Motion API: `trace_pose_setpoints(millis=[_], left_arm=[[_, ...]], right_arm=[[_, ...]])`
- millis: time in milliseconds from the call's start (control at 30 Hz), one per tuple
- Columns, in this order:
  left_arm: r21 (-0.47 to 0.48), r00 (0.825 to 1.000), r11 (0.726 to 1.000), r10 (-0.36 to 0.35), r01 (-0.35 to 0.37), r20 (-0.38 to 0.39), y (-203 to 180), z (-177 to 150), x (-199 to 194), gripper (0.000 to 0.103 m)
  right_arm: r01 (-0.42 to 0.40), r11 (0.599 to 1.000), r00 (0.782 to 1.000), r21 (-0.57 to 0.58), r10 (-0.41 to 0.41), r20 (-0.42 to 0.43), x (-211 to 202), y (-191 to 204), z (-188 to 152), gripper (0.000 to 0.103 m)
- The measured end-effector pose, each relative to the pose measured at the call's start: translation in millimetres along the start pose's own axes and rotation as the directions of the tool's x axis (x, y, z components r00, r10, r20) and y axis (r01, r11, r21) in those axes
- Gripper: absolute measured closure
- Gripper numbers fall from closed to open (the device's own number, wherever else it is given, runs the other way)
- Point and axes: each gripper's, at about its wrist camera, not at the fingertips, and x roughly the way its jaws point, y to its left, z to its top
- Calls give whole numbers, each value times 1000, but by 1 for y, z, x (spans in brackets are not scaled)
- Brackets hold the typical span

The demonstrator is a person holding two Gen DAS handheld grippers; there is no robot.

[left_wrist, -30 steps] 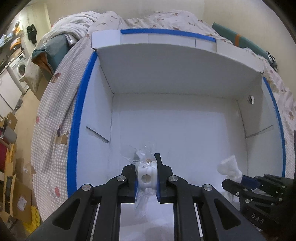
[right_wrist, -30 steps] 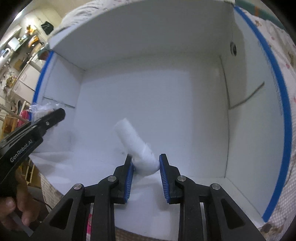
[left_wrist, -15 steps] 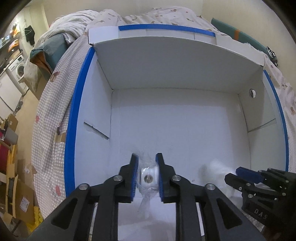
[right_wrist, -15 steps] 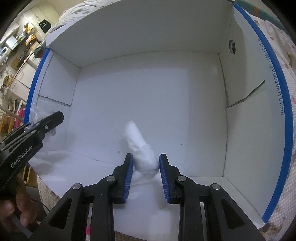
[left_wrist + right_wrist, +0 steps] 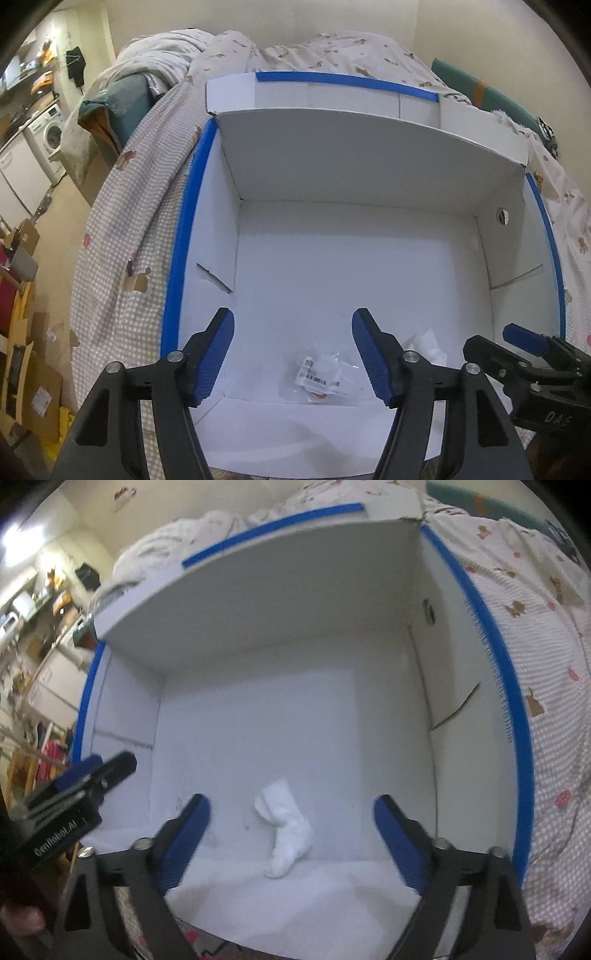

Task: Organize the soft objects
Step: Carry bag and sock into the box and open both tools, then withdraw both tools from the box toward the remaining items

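left gripper (image 5: 291, 350) jaws have just been opening, now standing spread above one small plastic-wrapped bundle (image 5: 320, 376), which is lying loose on the near floor of the white box (image 5: 332, 273). right gripper (image 5: 291, 834) jaws have just been opening too, standing wide, pinching nothing; one white sock (image 5: 286, 829) is lying between them on the near floor, untouched. one box sitting on patterned bedding (image 5: 140, 221); nothing blocking either item.

place: home bedroom | cues: bed with printed quilt (image 5: 332, 55); washing machine (image 5: 51, 133) beyond
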Motion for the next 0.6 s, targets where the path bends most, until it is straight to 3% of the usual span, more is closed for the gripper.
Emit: trace_pose_setpoints(millis=[200, 333, 600], left_arm=[[-16, 999, 999, -33, 33, 21, 3, 2, -6, 40], [-12, 996, 999, 45, -45, 80, 3, 2, -17, 40], [-10, 995, 999, 54, -53, 82, 11, -3, -33, 39]], right_arm=[[1, 1000, 1000, -19, -1, -3, 1, 5, 3, 5], [-2, 1000, 1000, -18, 2, 6, -4, 3, 1, 5], [-47, 999, 997, -5, 47, 55, -21, 3, -2, 0]])
